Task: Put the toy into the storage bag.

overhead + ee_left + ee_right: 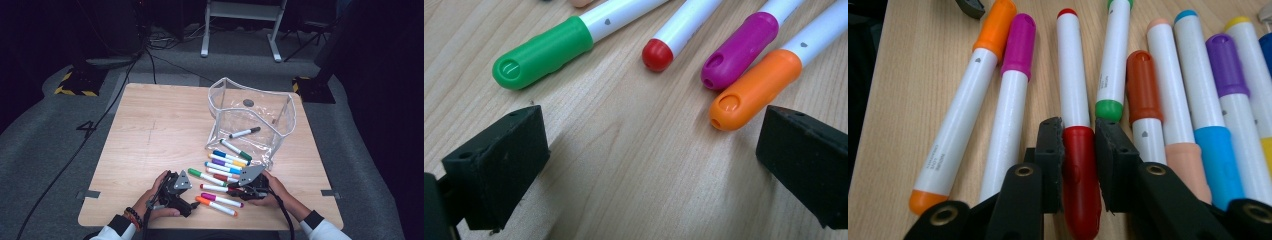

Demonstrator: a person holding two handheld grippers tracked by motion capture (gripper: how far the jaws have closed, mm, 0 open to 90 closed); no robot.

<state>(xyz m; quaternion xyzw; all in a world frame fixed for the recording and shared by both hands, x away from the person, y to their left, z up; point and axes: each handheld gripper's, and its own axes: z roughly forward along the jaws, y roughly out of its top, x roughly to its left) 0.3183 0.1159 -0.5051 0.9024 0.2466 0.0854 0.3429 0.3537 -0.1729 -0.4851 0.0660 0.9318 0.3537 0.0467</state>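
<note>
Two black pads of the right gripper were clamped on the red cap of a white-barrelled red marker lying flat on the pale wooden table, at the near edge of a row of markers. To lift it cleanly, the grip looked best kept square on the cap and raised straight up, since a white marker with a magenta cap and a green-ended marker lay just beside it and could be dragged along. The left gripper rested open and empty near an orange-capped marker. Beyond the row stood an open clear plastic pouch holding a black-capped marker.
</note>
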